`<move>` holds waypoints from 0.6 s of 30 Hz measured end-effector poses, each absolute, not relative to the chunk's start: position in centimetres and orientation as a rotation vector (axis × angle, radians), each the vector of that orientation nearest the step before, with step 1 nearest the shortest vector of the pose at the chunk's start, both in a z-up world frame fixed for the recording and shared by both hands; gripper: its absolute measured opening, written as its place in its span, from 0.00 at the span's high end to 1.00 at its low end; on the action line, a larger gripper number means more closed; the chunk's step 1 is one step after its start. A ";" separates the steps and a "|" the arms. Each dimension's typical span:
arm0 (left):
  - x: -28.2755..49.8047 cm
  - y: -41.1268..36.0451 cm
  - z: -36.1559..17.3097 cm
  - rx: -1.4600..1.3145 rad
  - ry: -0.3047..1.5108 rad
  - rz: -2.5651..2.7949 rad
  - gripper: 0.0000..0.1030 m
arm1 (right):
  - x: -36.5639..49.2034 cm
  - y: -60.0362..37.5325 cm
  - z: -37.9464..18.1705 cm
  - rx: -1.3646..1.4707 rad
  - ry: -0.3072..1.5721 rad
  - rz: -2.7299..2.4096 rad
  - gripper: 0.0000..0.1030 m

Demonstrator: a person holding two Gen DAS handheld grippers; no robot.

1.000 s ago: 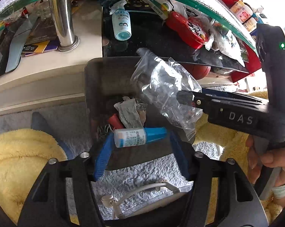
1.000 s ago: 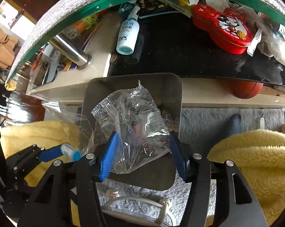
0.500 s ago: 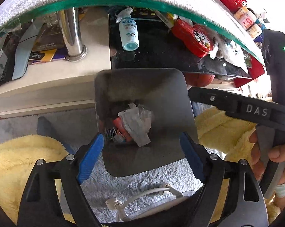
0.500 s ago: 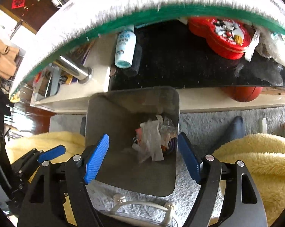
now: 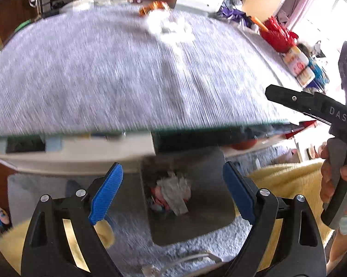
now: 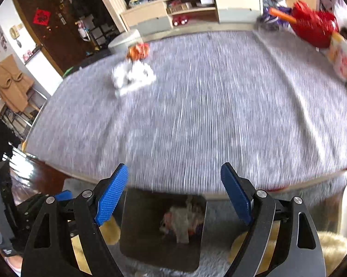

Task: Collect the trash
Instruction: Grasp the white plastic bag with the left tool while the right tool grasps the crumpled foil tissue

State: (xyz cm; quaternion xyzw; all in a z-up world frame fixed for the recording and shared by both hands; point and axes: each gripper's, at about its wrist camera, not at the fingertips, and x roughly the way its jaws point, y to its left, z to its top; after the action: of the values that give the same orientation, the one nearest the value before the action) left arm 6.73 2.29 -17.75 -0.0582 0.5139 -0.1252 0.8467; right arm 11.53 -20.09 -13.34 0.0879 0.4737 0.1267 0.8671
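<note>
Both sets of fingers are spread wide and empty: the left gripper [image 5: 172,194] and right gripper [image 6: 174,196] hang over the bin [image 6: 136,242]. Remaining trash, a white wad [image 6: 133,76] with an orange wrapper [image 6: 138,51] touching it, lies far beyond the bin on the grey surface [image 6: 208,115]. Both views are smeared, so a hurried reach could knock the wad away

Left gripper [image 5: 172,194] fingers spread wide and empty, right gripper [image 6: 174,195] likewise, side by side
</note>
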 end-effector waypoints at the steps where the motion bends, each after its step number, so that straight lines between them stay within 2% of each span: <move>1: 7.4 2.5 -17.4 -0.117 1.076 -0.254 0.19 | 12.2 -20.0 -13.0 0.184 0.984 0.269 0.19; 9: 13.4 3.8 -14.3 -0.078 1.019 -0.213 0.19 | 18.8 -17.9 -10.9 0.181 0.945 0.316 0.21; 14: 16.7 4.7 -13.7 -0.081 1.005 -0.202 0.20 | 23.1 -15.5 -11.0 0.182 0.963 0.378 0.37; 18: 18.9 4.5 -13.8 -0.071 1.004 -0.206 0.27 | 25.5 -13.6 -11.9 0.168 0.984 0.417 0.52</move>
State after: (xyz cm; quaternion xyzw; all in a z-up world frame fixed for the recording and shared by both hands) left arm 18.90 4.53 -13.78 -0.0341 0.4803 -0.0987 0.8709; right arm 25.52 -13.57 -11.90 0.0797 0.4684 0.1986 0.8572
